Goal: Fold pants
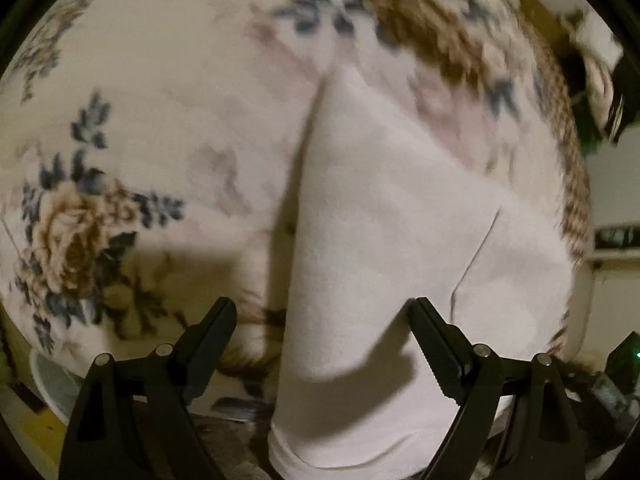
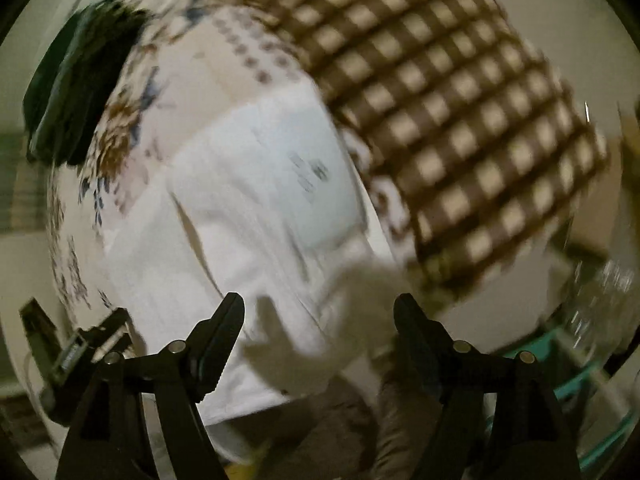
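Jaws of both grippers agape, empty, over white pants (image 1: 384,240) on floral cloth (image 1: 140,100).

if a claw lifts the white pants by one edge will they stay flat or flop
Probably flop: the white fabric pants lie in soft layers with a rounded folded edge, so they look limp, not stiff. They seem thin and likely light. On the floral cloth cover they may drag rather than slide cleanly. Both the left claw and right claw are open.
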`<action>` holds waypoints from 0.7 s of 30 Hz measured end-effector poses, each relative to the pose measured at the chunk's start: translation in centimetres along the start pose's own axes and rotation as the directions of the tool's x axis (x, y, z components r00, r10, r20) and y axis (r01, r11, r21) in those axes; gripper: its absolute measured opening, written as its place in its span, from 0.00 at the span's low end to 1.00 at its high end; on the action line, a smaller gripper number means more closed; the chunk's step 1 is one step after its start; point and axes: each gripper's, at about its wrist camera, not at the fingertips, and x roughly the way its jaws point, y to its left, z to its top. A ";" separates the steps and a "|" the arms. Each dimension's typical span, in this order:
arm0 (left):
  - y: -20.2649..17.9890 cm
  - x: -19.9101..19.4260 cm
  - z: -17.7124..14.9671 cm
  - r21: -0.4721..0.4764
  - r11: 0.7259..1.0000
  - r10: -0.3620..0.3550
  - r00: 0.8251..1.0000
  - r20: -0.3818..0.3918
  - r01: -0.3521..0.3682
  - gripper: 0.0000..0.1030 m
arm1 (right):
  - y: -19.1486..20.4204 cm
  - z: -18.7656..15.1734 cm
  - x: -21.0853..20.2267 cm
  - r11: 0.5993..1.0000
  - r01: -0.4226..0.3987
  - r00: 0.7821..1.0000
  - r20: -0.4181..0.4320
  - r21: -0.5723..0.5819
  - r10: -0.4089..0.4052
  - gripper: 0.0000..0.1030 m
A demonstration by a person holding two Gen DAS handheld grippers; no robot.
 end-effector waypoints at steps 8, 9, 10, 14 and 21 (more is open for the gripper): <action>1.0 1.4 -0.5 -0.016 0.999 -0.037 0.998 -0.044 0.036 0.94 | -3.6 -4.3 6.0 0.928 -0.304 0.934 -0.123 0.216 0.335 0.77; 0.9 1.2 -0.6 -0.008 1.000 -0.030 0.999 -0.042 0.030 0.94 | -3.4 -4.5 6.7 0.917 -0.334 0.922 -0.126 0.219 0.366 0.78; 1.0 1.1 -0.7 -0.002 1.000 -0.025 0.999 -0.043 0.025 0.94 | -3.0 -4.6 7.3 0.916 -0.343 0.920 -0.122 0.210 0.373 0.80; 0.6 0.9 -1.0 0.016 1.000 -0.011 0.999 -0.040 0.011 0.94 | -2.0 -5.1 7.2 0.939 -0.299 0.947 -0.073 0.169 0.314 0.78; 0.0 1.1 -1.1 0.017 1.000 -0.003 1.000 -0.026 0.004 0.94 | -0.6 -6.5 4.1 0.957 -0.274 0.962 0.009 0.097 0.275 0.47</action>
